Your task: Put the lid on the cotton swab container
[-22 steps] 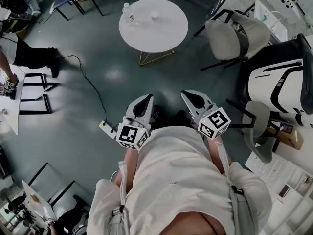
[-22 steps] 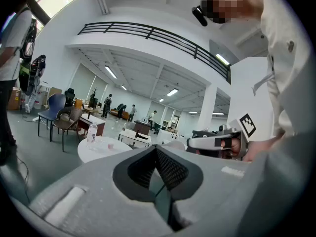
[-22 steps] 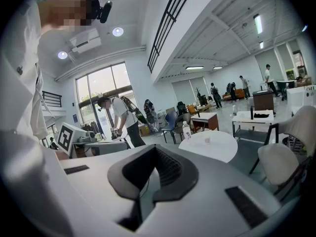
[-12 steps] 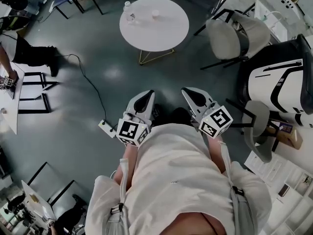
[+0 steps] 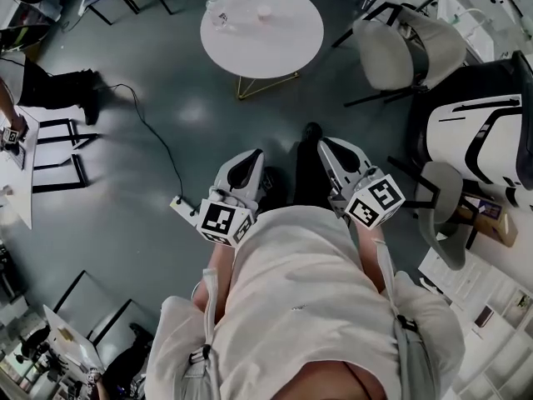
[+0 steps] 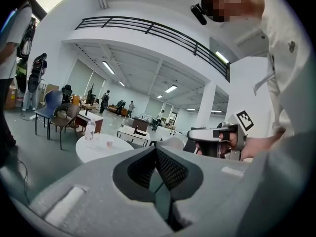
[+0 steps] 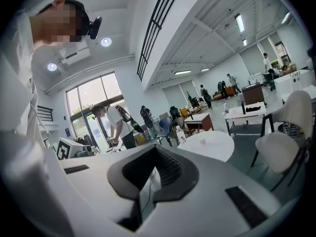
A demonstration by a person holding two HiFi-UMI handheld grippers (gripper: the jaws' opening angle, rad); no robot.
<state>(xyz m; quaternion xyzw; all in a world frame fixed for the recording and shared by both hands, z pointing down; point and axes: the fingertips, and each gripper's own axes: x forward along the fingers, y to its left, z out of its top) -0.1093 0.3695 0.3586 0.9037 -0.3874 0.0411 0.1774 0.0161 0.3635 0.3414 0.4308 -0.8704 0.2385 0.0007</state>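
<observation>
A round white table [image 5: 283, 52] stands ahead on the grey floor. On it are a clear water bottle [image 5: 215, 7] and a small pale container [image 5: 264, 11]; no lid can be made out. Both grippers are held close to the person's torso, far short of the table. My left gripper [image 5: 244, 169] is shut with nothing in it, and so is my right gripper [image 5: 336, 153]. The left gripper view shows the table [image 6: 101, 149], the bottle [image 6: 90, 130] and the container [image 6: 109, 143] beyond the gripper [image 6: 156, 151]. The right gripper view shows the table [image 7: 212, 146] past the gripper [image 7: 156, 151].
Two pale chairs [image 5: 408, 48] and a black-and-white seat [image 5: 475, 132] stand at the right. A black cable [image 5: 154, 140] runs over the floor to a power strip [image 5: 179, 205]. A person [image 5: 46, 90] stands at the left by a metal frame [image 5: 58, 152].
The person's dark shoe has stepped forward between the two grippers. The grippers have stayed near the torso, both still shut.
</observation>
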